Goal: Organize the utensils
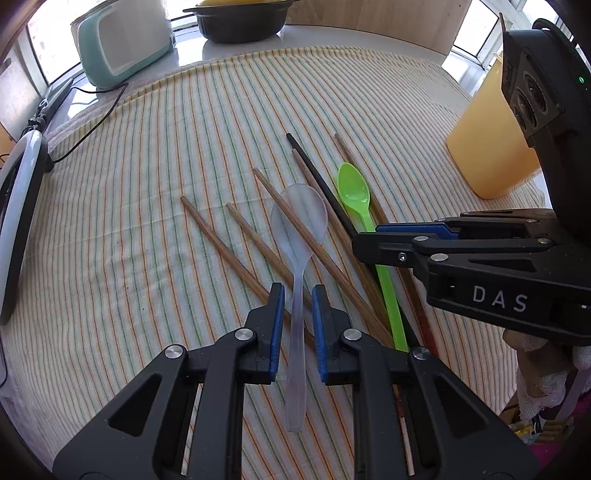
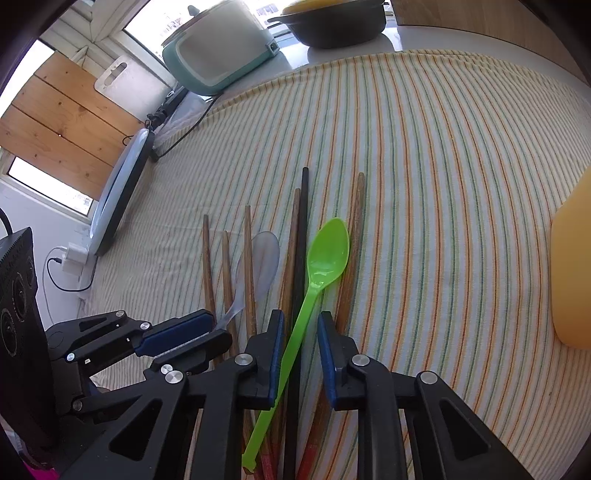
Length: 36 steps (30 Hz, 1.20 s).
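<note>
The clear spoon [image 1: 300,236] lies on the striped cloth [image 1: 155,229] of the bench with its long axis running away from the left camera, bowl at the far end and handle toward the viewer. It is translucent and pale, and it crosses over a brown chopstick [image 1: 317,251]. Its handle passes between the blue pads of the left hand-held gripper [image 1: 297,295], which are narrowly parted with a gap on each side: not gripping. The green spoon [image 2: 325,258], bright and glossy, points the same way, bowl far, slightly slanted. Its handle runs between the jaws of the right hand-held gripper [image 2: 301,321], near the left pad, with a gap on the other side, so it is not clamped. Wooden chopsticks and one black chopstick [image 2: 303,236] lie alongside and under both spoons. An orange cup [image 1: 487,147] stands to the right; a teal cooker [image 1: 122,40] and a dark pot [image 1: 240,20] sit at the far edge.
</note>
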{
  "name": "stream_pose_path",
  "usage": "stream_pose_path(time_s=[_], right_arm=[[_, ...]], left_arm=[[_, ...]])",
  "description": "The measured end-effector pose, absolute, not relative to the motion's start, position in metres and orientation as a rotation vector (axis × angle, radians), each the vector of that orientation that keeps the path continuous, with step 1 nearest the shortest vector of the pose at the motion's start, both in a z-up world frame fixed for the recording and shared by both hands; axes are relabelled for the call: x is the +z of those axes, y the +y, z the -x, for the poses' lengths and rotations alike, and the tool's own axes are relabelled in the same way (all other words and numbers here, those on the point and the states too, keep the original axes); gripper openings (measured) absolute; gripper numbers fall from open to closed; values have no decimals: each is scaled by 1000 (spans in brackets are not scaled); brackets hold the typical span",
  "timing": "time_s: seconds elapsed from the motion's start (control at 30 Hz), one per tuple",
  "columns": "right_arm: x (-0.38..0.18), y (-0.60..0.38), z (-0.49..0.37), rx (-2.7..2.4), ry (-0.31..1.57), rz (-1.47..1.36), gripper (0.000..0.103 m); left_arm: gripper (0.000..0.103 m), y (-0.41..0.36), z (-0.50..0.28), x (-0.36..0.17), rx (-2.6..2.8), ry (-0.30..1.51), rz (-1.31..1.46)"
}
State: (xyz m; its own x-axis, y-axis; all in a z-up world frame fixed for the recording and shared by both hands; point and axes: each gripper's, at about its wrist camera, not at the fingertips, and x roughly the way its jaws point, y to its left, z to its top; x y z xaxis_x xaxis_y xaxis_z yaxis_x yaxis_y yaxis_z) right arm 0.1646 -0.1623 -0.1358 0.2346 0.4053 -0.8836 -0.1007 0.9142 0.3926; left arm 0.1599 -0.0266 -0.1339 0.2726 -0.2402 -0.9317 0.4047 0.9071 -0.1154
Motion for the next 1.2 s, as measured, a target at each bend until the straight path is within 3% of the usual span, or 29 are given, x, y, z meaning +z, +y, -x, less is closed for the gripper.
stream_pose_path(time_s=[0.17,0.27,0.63,1.2], right_arm=[[-136,-162,-165,348,1289,-265,16],[-136,-161,-164,344,1287,-254,13],[-135,-164,-159,349,1275,-259,4],[-108,-172,-147,350,1195,-246,4]], left_arm=[[14,-34,-160,-135,-430,1215,-241],[4,-36,-161,-135,-434,1210,-255],[3,-9,-165,-126,-376,1163,-137],[3,34,-168,-98,-304,1089,-4]])
